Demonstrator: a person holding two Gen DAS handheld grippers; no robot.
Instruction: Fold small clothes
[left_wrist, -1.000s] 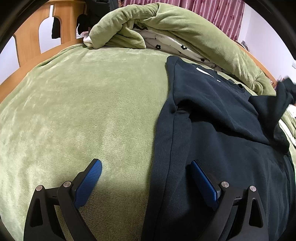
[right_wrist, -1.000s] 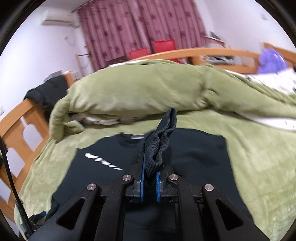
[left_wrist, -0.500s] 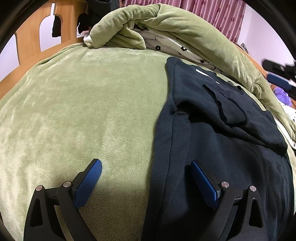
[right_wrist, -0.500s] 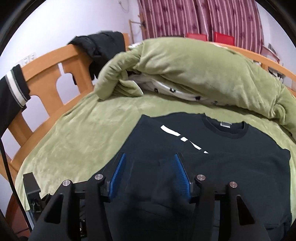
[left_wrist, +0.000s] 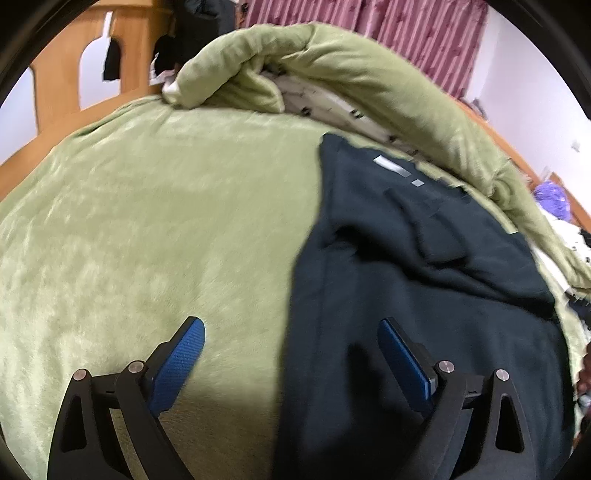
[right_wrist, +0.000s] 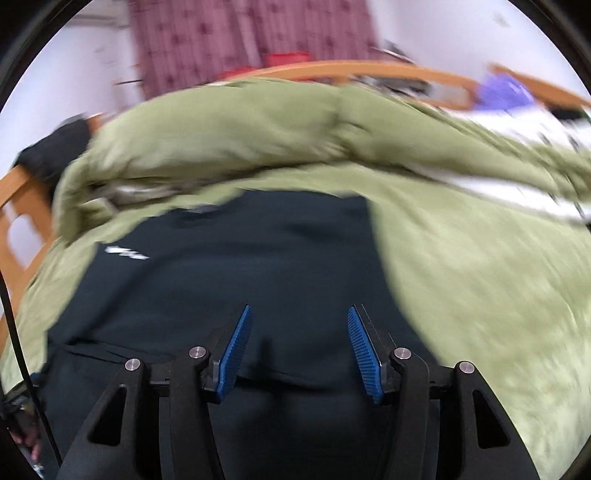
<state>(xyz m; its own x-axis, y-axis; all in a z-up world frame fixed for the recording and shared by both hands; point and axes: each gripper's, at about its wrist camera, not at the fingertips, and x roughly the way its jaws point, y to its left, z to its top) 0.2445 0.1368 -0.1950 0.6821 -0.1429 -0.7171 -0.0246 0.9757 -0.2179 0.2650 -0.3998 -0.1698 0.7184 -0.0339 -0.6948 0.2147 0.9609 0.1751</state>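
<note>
right gripper (right_wrist: 299, 347): a second ago it was pinched on the ribbed cuff of the sleeve, held up over the chest. Now the jaws have sprung apart with nothing between the blue pads, and it's hanging over the lower body of the sweatshirt. View is pretty smeared.
sleeve (left_wrist: 436, 236): was in the air before, now it's dropped and lies folded across the front of the sweatshirt.
left gripper (left_wrist: 291, 362): basically same spot as before, jaws spread wide, gripping nothing. One finger (left_wrist: 181, 354) is over the blanket, the other over the sweatshirt's left edge.
sweatshirt (left_wrist: 369, 295): dark, laid flat on the green blanket (left_wrist: 147, 221), front up, collar toward the heaped duvet (left_wrist: 332, 74).
writing/logo: there's a white mark (left_wrist: 395, 170) on the chest, slanted bars, but I can't read it as any word or brand. In the right wrist view it's just a white blur.
background: wooden bed frame (left_wrist: 55, 99), maroon curtains (right_wrist: 221, 40), something purple (right_wrist: 506, 88) at the far side.
</note>
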